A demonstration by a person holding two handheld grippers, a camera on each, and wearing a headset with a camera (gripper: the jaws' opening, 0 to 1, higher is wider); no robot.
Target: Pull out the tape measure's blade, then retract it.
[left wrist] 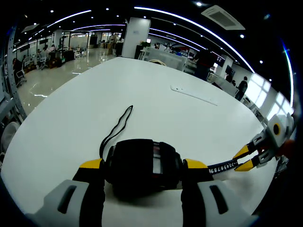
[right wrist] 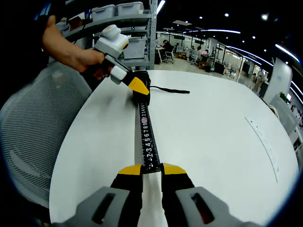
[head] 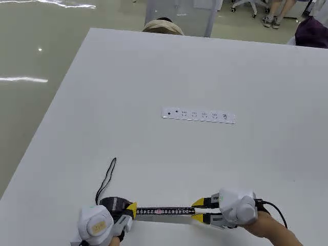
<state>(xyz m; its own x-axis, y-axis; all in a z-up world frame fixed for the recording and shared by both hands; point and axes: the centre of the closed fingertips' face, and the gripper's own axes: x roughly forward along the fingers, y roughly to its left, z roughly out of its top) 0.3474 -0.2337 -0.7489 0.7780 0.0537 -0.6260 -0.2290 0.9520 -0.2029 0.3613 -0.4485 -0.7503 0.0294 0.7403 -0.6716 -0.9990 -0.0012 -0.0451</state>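
The tape measure case (left wrist: 142, 165) is black and sits near the counter's (head: 205, 66) front edge, on the person's left. The left claw (head: 128, 210) is closed on it, with one yellow-tipped finger against each side of the case. Whether the case rests on the counter or is held just off it cannot be told.

The blade (right wrist: 147, 137) is drawn out of the case and runs straight across to the right claw (right wrist: 151, 169). It is black with white numerals, which can be read in the right gripper view. The right claw is pressed together on the blade's far end, its two yellow tips pinching the strip between them. In the head view a grey shadow lies on the counter just under the stretched blade.

A black wrist strap (head: 106, 179) trails from the case across the counter in a thin loop, away from the person and clear of both claws.

Well beyond the tape measure, around the middle of the counter, a white power strip (head: 199, 115) lies flat (a long row of sockets facing up). Nothing touches it.

In the right gripper view a hand (right wrist: 78, 59) grips the left gripper's white body, and a grey mesh chair (right wrist: 28, 142) stands just beside the counter's edge. The counter is white and plain, and past it there is a glossy floor.
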